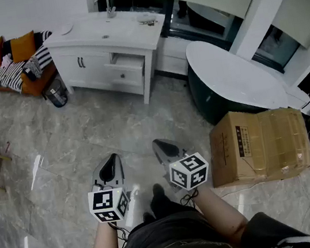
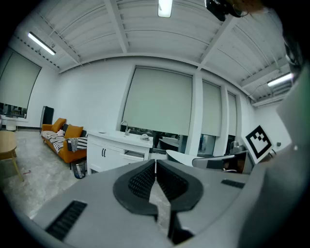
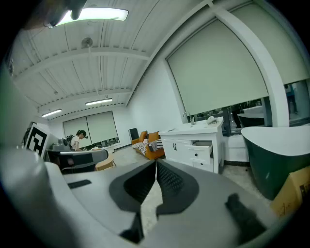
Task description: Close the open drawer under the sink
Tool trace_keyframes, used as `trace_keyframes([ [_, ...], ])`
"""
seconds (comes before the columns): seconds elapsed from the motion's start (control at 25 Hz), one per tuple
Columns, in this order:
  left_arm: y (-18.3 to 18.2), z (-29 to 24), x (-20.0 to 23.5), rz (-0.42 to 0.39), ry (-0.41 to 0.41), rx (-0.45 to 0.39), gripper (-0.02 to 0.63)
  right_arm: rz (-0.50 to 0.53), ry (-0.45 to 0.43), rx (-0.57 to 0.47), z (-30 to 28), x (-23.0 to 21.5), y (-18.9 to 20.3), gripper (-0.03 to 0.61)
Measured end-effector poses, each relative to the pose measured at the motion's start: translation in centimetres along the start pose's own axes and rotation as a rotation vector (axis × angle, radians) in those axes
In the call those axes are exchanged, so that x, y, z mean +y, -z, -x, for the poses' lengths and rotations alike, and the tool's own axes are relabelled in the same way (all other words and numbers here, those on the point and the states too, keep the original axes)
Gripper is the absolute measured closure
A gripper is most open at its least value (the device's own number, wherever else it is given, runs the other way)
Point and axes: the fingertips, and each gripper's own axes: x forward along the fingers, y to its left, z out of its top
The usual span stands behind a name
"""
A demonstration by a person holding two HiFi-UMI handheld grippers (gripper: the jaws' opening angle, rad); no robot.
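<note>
A dark green bathtub [image 1: 205,102] with a white rim stands on a glossy grey marbled floor [image 1: 87,137]. Just beside the tub, on its nearer side, sits a taped cardboard box [image 1: 262,138]. Behind the tub run tall windows [image 1: 273,43] under pale roller blinds [image 2: 160,101]. Well apart from the tub, far to its left, an orange sofa [image 1: 21,69] carries striped cloth, with a round wooden table [image 2: 6,144] nearer. The walls [image 2: 87,101] are white, and strip lights [image 3: 94,14] glow on the ribbed ceiling.
</note>
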Motion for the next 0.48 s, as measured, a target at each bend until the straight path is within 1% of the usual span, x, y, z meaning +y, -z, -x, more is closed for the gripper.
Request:
trace_keyframes([
  [0.12, 0.2, 0.5, -0.2, 0.002, 0.003, -0.001, 0.594, 0.006, -0.002, -0.001, 0.5, 0.4, 0.2, 0.548],
  [0.32, 0.3, 1.0, -0.2, 0.016, 0.006, -0.009, 0.594, 0.015, 0.01, -0.031, 0.8, 0.5, -0.2, 0.548],
  [0.48, 0.4, 1.2, -0.5, 0.012, 0.014, -0.014, 0.594, 0.024, 0.01, -0.026, 1.0, 0.5, -0.1, 0.549],
])
